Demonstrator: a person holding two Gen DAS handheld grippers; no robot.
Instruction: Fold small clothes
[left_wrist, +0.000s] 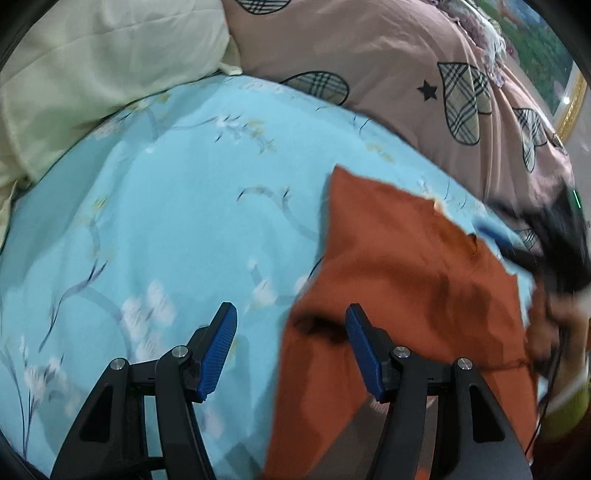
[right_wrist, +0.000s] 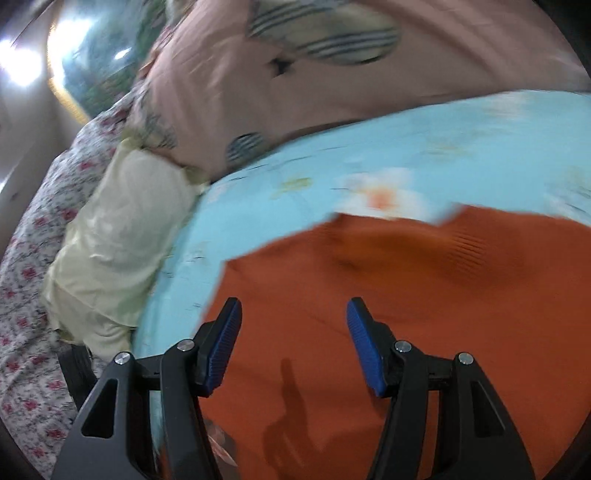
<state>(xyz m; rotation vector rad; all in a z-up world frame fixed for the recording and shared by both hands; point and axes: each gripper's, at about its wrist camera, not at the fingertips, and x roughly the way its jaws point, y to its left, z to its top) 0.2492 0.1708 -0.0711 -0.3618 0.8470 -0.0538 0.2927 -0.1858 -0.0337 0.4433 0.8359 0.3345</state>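
Lies flat on the light blue flowered bedsheet (left_wrist: 155, 206), the orange garment (left_wrist: 413, 280), spread out and not yet folded. Reaches, in the left wrist view, from a far corner down to the near edge of the picture, so the long axis seems to run away from the camera, a little slanted.

Sits to the right of the left gripper (left_wrist: 291, 328): left finger over bare sheet, right finger over the left border of the cloth. Jaws released, nothing between them, no pad pressing on fabric. Points down at a slant toward the bed.

Hangs directly over the middle of the cloth, the right gripper (right_wrist: 294, 325), with orange fabric filling the space below both fingers. Jaws also apart and empty. Looks strongly blurred in both views, so exact height above the cloth cannot be told.

Appears nearer to the garment, the right hand; nearer to the left border, the left hand. Probably needs one edge or corner taken by each side for the first fold.

Behind the sheet: a pale yellow pillow (left_wrist: 92, 66) and a pink quilt (left_wrist: 369, 55).
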